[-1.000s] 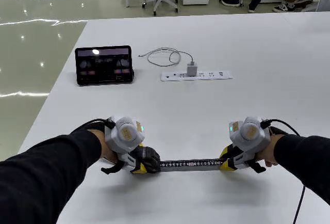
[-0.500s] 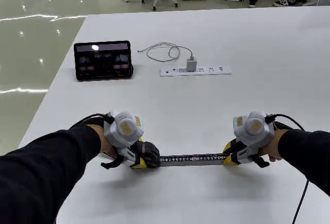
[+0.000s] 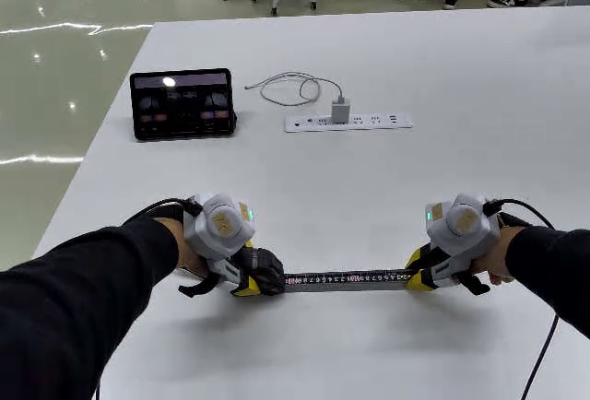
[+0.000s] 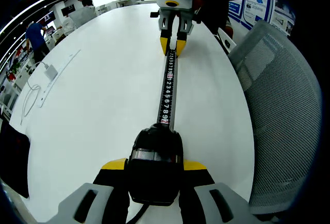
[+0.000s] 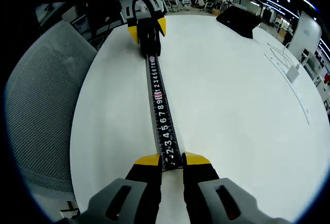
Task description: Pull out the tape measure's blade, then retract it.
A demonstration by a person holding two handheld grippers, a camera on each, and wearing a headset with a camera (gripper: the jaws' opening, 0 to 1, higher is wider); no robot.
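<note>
Low in the head view, near 7 o'clock, the left gripper (image 3: pixel 247 284) is clenched on the black tape measure case (image 3: pixel 264 271), down at the white surface (image 3: pixel 369 197). The numbered blade (image 3: pixel 346 278) runs straight out of the case toward 3 o'clock to the right gripper (image 3: pixel 418 280), near 5 o'clock, whose yellow-tipped jaws pinch the blade's end. A tablet (image 3: pixel 182 103) stands toward 11 o'clock. A power strip (image 3: pixel 348 121) with a plugged-in charger (image 3: pixel 340 110) lies near 12 o'clock.
</note>
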